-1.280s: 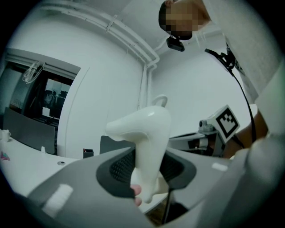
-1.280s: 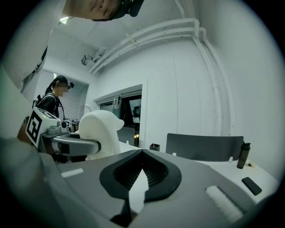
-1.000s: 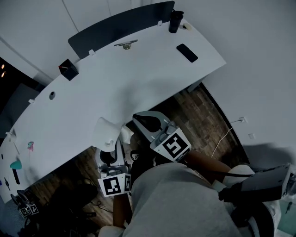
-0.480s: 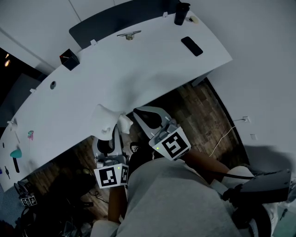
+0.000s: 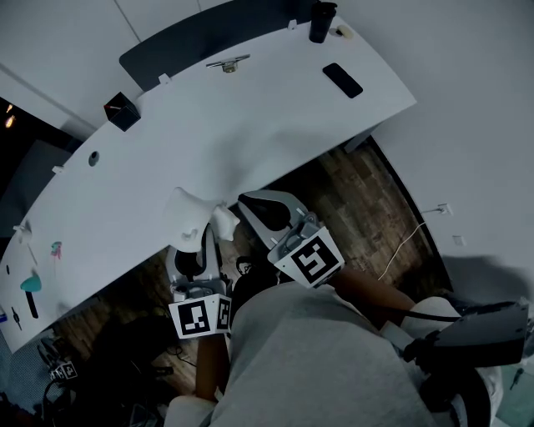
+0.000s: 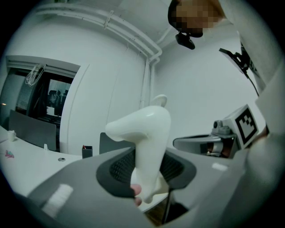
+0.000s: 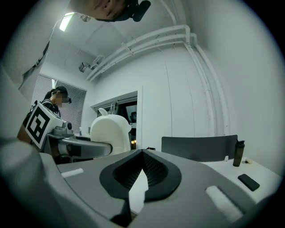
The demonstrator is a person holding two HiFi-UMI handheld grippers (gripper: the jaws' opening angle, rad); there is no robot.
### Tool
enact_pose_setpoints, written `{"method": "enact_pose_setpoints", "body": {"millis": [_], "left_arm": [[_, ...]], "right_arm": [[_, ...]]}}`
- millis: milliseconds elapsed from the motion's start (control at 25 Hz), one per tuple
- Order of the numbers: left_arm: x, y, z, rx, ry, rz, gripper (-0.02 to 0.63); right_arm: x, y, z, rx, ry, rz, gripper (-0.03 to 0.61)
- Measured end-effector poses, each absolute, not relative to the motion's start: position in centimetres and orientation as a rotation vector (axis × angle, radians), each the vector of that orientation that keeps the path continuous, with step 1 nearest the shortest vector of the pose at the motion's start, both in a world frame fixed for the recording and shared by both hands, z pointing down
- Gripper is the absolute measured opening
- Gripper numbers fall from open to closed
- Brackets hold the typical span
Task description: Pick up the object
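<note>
Over the near edge of the bench (image 5: pixel 250 125), close to the person's body, the left gripper (image 5: pixel 198 250) is holding the white object (image 5: pixel 190 218) up in the air. Its jaws are standing partway apart and pressing on the object's narrow lower stem from both sides, as the left gripper view is showing (image 6: pixel 147 171); the rounded, bulging top of the white object (image 6: pixel 144 133) is rising above the pads and leaning a little to the left. Nothing is showing under it in that view, so it is apparently hanging free of the bench.

Just beside it, the right gripper (image 5: pixel 257 208) is pointing the same way with its jaws fully together and nothing between them (image 7: pixel 141 171). From that side the white object (image 7: pixel 109 133) is appearing as a smooth rounded lump with a small ear-like tip on top.

Far back on the bench a phone (image 5: pixel 342 80), a dark bottle (image 5: pixel 319 21) and a small black box (image 5: pixel 122 112) are lying well apart from the action.

Judging by this, the lifting step is looking done: the object is off the surface and gripped by one gripper alone. The next move is calling mainly for a firm, even squeeze on that slim stem, since the heavy top is sitting above the pads and could swing or slip if the gripper tilts. The right one is looking free to help from the side.
</note>
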State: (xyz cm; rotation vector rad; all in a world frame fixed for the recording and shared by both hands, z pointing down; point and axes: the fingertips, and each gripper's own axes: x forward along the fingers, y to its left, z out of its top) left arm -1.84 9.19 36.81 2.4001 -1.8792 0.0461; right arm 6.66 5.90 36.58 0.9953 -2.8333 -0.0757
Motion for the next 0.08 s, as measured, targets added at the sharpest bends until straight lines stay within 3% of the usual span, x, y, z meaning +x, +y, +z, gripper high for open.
{"method": "enact_pose_setpoints", "body": {"millis": [80], "left_arm": [[-2.00,9.20,36.76,2.400,-1.877,0.046,0.144]], "right_arm": [[6.48,5.96,36.56,0.995,-2.831,-0.077,0.000]]}}
